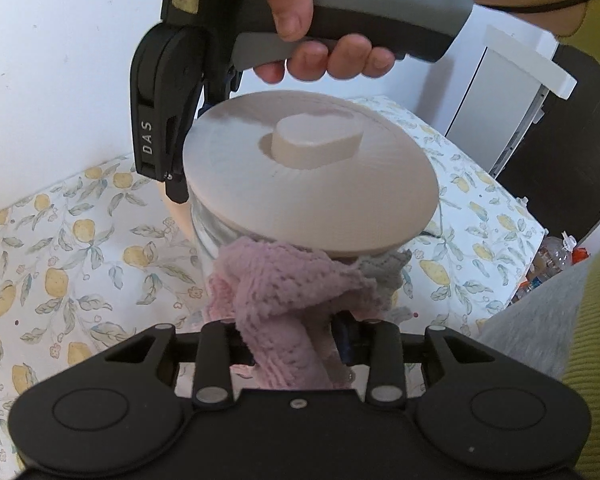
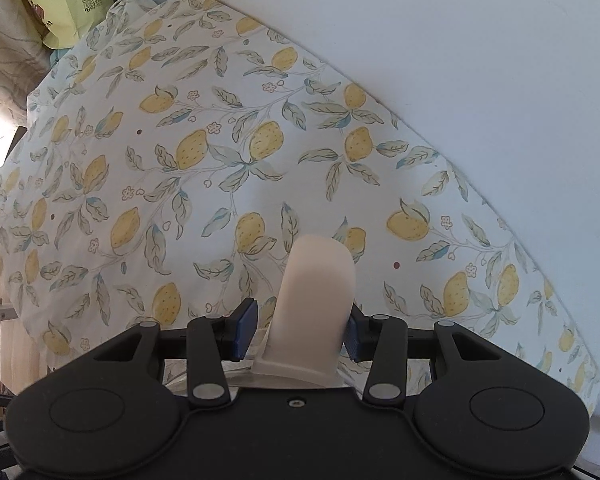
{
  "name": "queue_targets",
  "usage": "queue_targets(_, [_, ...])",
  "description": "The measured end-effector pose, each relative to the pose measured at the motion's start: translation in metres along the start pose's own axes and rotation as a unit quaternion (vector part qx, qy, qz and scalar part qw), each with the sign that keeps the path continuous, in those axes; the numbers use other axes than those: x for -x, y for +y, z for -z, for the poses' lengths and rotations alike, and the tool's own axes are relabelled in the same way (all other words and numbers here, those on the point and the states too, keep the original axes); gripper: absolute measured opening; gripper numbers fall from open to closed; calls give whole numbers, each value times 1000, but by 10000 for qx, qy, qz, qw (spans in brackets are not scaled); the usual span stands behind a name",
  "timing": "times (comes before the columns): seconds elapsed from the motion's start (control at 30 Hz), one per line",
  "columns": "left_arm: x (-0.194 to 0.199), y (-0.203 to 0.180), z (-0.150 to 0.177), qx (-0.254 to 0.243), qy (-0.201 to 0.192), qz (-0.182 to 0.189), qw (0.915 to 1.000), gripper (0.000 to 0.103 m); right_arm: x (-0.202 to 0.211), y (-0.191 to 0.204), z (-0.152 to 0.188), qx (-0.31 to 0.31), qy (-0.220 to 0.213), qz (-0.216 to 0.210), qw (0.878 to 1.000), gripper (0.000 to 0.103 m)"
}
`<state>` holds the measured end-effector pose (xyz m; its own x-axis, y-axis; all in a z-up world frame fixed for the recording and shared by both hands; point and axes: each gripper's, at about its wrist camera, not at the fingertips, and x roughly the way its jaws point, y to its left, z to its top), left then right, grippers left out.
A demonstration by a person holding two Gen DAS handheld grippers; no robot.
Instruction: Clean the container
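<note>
Pink knit cloth (image 1: pixel 284 316) sits closest to the left wrist cam, bunched up and pinched in the left gripper (image 1: pixel 292 344); jaws closed in on the fabric, blue pad partly visible on the right side. Cloth is pressed against the side of a clear glass jar (image 1: pixel 212 232), just under the lid's rim. A grey bit of fabric (image 1: pixel 384 272) pokes out at the cloth's right edge; can't tell if it's part of the same cloth.

Jar carries a beige round lid (image 1: pixel 312 176) w/ an oval knob (image 1: pixel 318 140) on top. Lid looks tilted toward the cam. Jar stands on a lemon-print tablecloth (image 1: pixel 80 248), near the white wall (image 1: pixel 52 60).

Right gripper (image 1: pixel 176 176) comes in from above at the lid's left edge, held by a hand (image 1: pixel 324 36) wrapped round its grey handle. From the left cam its jaw state isn't clear.

Right wrist cam: beige knob (image 2: pixel 316 304) stands between the blue pads (image 2: pixel 246 328) of the right gripper (image 2: pixel 300 332). Right pad seems to touch the knob; left pad shows a narrow gap. Can't tell if it's truly clamped. Same lemon tablecloth (image 2: pixel 220 140) fills the view, white wall (image 2: pixel 460 60) behind, a pale green bag (image 2: pixel 60 4) top left.
</note>
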<state>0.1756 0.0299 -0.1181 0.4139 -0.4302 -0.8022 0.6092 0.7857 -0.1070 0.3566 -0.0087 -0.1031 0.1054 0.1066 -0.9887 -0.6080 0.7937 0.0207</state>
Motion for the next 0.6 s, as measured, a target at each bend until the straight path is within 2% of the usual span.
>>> queue_targets(0.33, [-33, 4, 11, -71, 264, 73, 9996, 35, -1, 4, 3, 45, 4, -18, 10000, 50])
queue_targets(0.6, [-64, 13, 24, 55, 507, 222, 9984, 35, -1, 7, 4, 55, 49, -15, 10000, 50])
